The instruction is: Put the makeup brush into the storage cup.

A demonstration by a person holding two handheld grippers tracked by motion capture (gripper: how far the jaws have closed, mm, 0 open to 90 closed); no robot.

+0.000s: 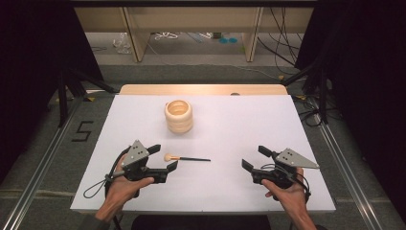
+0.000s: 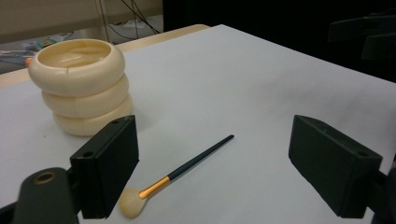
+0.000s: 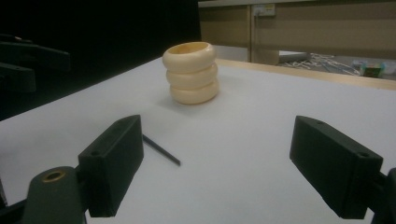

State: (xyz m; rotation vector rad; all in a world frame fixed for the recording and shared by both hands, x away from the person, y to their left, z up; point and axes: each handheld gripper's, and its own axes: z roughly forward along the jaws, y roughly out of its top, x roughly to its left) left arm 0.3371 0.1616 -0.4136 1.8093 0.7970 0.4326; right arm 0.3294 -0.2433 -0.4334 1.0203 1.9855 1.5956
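A make-up brush (image 1: 186, 158) with a pale tuft, gold ferrule and dark handle lies flat on the white table (image 1: 239, 124). Behind it stands a cream cup (image 1: 179, 116) shaped like three stacked rings, upright. My left gripper (image 1: 163, 157) is open at the brush's tuft end; in the left gripper view the brush (image 2: 177, 175) lies between the jaws with the cup (image 2: 81, 84) behind. Off to the right my right gripper (image 1: 255, 158) is open and holds nothing. The right gripper view has the handle tip (image 3: 161, 150) by the left jaw and the cup (image 3: 191, 71) farther off.
A wooden strip (image 1: 201, 89) runs along the table's far edge. Beyond it stand a wooden bench frame (image 1: 191, 28) and loose cables on the floor. Dark curtains and stands flank both sides. A "5" (image 1: 82, 130) is marked on the floor at left.
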